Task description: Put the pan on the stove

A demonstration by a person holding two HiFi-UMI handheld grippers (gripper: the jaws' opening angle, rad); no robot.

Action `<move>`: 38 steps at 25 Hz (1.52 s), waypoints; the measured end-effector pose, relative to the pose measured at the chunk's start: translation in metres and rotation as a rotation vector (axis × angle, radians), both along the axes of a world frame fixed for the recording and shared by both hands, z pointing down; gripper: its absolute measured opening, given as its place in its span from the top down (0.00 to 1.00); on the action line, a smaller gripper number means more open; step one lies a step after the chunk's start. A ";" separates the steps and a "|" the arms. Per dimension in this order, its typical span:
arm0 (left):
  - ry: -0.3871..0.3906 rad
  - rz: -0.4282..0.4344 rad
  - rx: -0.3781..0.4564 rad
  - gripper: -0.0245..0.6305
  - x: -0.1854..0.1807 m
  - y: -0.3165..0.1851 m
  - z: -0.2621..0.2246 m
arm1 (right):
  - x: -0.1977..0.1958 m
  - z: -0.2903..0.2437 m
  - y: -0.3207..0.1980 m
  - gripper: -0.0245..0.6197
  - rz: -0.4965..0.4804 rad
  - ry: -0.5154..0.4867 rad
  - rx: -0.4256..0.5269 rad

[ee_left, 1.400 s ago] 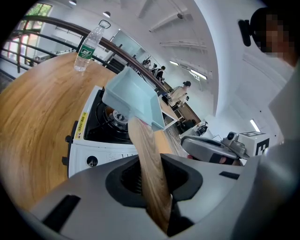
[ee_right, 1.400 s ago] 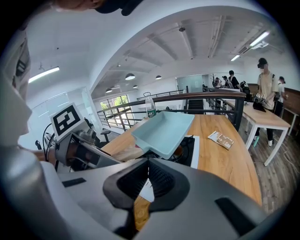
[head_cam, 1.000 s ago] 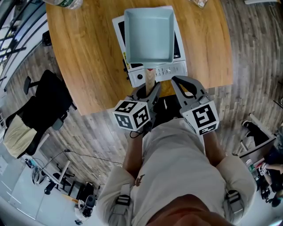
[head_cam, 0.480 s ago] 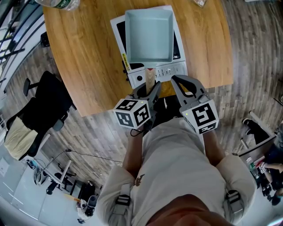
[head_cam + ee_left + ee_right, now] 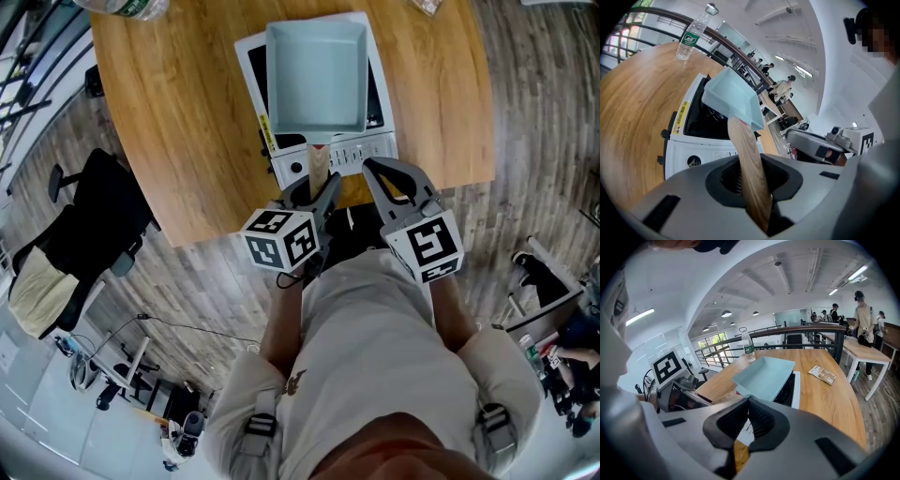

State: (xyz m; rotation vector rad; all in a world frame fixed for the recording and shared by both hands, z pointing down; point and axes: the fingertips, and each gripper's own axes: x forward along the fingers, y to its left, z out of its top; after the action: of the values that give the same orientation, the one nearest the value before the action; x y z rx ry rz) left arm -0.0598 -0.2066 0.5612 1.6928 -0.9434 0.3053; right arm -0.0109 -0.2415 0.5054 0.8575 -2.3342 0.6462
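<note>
A light blue square pan [image 5: 315,75] lies over the burner of the white tabletop stove [image 5: 373,142] on the wooden table [image 5: 178,112]. From here I cannot tell whether its base touches the burner. Its wooden handle [image 5: 319,165] points toward me, and my left gripper [image 5: 319,185] is shut on it. The left gripper view shows the handle [image 5: 747,154] clamped between the jaws [image 5: 752,174], with the pan [image 5: 733,96] beyond. My right gripper [image 5: 371,170] hovers just right of the handle at the table's near edge, shut with nothing in it [image 5: 749,401].
A plastic water bottle [image 5: 693,33] stands at the table's far left corner. A small packet [image 5: 823,374] lies on the table right of the stove [image 5: 793,385]. A black office chair [image 5: 94,220] stands on the floor to the left.
</note>
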 end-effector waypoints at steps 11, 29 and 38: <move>0.003 -0.003 -0.018 0.82 0.000 0.001 0.007 | -0.002 0.002 -0.004 0.93 -0.003 0.000 -0.007; -0.052 0.047 0.012 0.79 0.001 0.000 0.016 | -0.008 0.001 -0.005 0.93 0.001 0.000 -0.008; -0.077 0.060 0.016 0.78 0.002 0.001 0.015 | -0.010 -0.001 -0.001 0.93 -0.008 -0.002 -0.004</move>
State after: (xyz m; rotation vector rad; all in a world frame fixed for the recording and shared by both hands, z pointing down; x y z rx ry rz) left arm -0.0582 -0.2055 0.5763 1.7362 -0.9551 0.4061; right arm -0.0208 -0.2430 0.5048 0.8454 -2.3364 0.6490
